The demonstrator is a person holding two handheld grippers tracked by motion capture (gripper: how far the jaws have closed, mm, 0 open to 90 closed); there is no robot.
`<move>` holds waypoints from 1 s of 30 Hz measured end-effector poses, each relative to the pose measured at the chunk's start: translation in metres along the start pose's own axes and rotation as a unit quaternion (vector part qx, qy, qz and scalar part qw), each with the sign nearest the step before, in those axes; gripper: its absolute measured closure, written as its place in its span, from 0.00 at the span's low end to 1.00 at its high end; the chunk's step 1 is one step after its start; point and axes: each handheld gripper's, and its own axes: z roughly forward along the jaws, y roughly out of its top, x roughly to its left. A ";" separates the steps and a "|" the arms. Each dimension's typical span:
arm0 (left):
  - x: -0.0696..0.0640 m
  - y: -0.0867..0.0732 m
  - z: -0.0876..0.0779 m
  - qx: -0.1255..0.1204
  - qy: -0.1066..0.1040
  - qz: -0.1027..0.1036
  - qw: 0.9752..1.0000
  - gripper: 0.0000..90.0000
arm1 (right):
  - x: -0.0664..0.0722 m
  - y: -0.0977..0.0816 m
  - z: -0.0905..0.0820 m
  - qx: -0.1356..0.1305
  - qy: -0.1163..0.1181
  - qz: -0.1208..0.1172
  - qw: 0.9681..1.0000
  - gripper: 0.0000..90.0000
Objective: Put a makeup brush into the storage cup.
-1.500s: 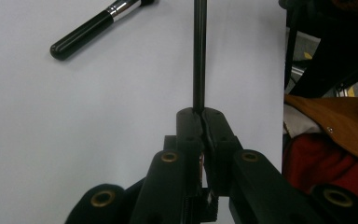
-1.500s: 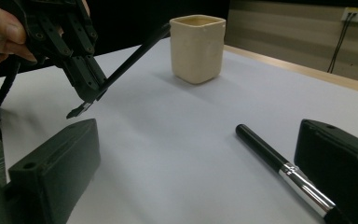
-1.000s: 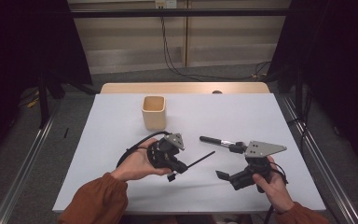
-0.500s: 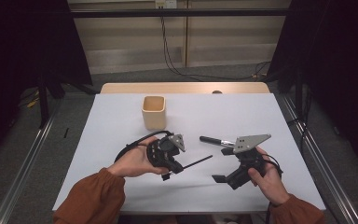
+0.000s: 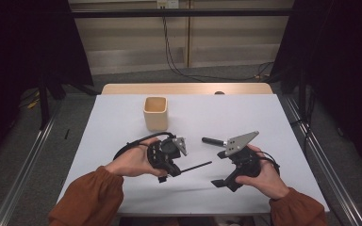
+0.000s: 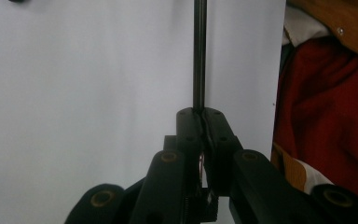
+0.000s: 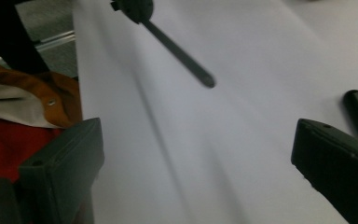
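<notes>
The left gripper clamps its fingers on a thin black rod pointing toward 3 o'clock over the counter; the right gripper, fingers spread empty, faces it; misaligned, it likely knocks the rod askew.

A white table carries a beige cup and a black handle.
</notes>
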 end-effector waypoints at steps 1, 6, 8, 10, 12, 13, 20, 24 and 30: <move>-0.001 0.000 -0.001 0.001 -0.005 -0.001 1.000 0.96 | 0.000 0.002 -0.001 0.004 0.002 0.001 1.000 0.03; -0.002 0.001 -0.001 0.020 -0.003 0.007 1.000 0.96 | -0.003 0.011 -0.001 0.046 0.017 -0.009 0.999 0.02; -0.002 0.001 -0.001 0.028 -0.004 0.008 1.000 0.96 | -0.004 0.013 0.001 0.063 0.027 -0.013 0.998 0.03; -0.002 0.002 0.000 0.032 -0.005 0.009 0.999 0.96 | -0.004 0.015 0.004 0.088 0.037 -0.021 0.995 0.05; -0.002 0.002 0.002 0.042 -0.007 0.012 0.999 0.96 | -0.002 0.016 0.008 0.104 0.042 -0.029 0.993 0.06; -0.003 0.002 0.003 0.046 -0.007 0.011 0.999 0.96 | -0.002 0.017 0.009 0.109 0.045 -0.031 0.993 0.07; -0.002 0.003 0.007 0.066 -0.004 0.015 0.998 0.96 | 0.000 0.020 0.022 0.164 0.068 -0.043 0.983 0.09; -0.001 0.004 0.010 0.076 -0.005 0.016 0.997 0.96 | -0.002 0.024 0.026 0.187 0.071 -0.047 0.979 0.17; -0.001 0.005 0.015 0.084 -0.007 0.014 0.996 0.96 | -0.006 0.029 0.029 0.206 0.069 -0.051 0.975 0.24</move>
